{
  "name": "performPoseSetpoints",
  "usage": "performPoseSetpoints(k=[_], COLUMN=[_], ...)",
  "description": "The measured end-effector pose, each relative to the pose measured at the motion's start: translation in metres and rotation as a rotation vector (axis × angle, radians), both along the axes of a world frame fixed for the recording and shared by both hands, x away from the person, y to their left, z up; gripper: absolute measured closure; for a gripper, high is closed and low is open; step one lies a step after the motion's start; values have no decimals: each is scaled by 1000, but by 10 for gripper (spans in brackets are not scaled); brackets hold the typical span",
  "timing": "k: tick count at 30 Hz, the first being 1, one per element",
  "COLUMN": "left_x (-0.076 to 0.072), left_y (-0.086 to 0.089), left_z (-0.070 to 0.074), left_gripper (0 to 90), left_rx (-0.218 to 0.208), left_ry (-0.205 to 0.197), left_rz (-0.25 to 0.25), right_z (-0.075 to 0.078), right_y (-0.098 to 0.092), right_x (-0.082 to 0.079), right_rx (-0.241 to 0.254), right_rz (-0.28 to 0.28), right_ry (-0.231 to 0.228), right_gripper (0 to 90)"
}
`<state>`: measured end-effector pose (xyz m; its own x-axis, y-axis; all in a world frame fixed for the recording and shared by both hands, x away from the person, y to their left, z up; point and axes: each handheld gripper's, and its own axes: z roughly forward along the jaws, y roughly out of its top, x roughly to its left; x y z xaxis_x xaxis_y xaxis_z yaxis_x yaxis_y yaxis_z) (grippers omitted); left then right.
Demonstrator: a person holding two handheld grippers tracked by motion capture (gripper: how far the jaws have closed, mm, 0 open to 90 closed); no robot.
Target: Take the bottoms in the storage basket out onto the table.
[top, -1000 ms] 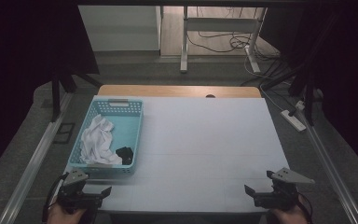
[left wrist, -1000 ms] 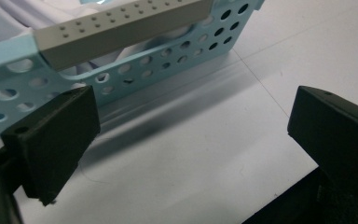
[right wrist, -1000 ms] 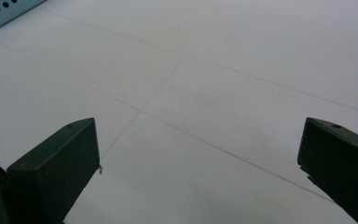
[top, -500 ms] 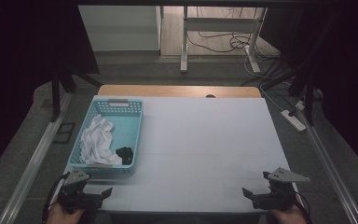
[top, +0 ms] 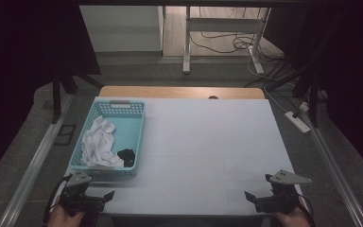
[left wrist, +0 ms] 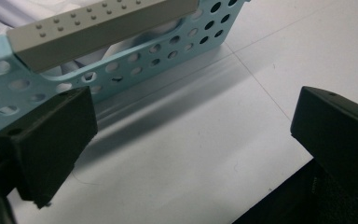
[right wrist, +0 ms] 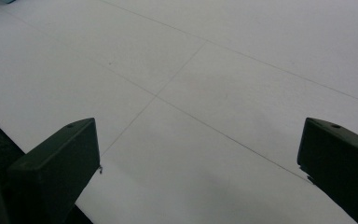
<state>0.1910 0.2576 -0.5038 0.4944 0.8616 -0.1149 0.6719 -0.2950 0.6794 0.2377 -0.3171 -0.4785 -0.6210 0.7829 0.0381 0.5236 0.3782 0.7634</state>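
A light blue perforated basket (top: 139,135) sits on the left of the white table (top: 217,142). Crumpled white cloth (top: 97,142) and a small black item (top: 126,156) lie inside it. My left gripper (top: 105,195) is held at the front left corner, just below the basket's near wall (left wrist: 135,60), jaws wide apart and empty. My right gripper (top: 250,197) is at the front right corner over bare tabletop (right wrist: 205,93), also open with nothing between its jaws.
The table's far wooden edge (top: 179,92) lies behind the white sheet. Metal rails run along both sides on the floor. A power strip (top: 295,121) and cables lie on the floor at right. A desk frame (top: 186,42) stands beyond the table.
Both grippers have drifted slightly toward the front edge of the table. Nothing was picked up or let go.
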Motion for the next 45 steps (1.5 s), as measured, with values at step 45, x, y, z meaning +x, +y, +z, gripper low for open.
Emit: performPoseSetpoints(k=[45], left_x=[6], left_y=[-5], left_z=[26], left_gripper=[0], left_rx=[-93], left_ry=[-70], left_rz=[-117], right_z=[-1], right_y=[0], right_x=[2], right_rx=[1], right_rz=[-5], right_ry=[15], right_gripper=[0])
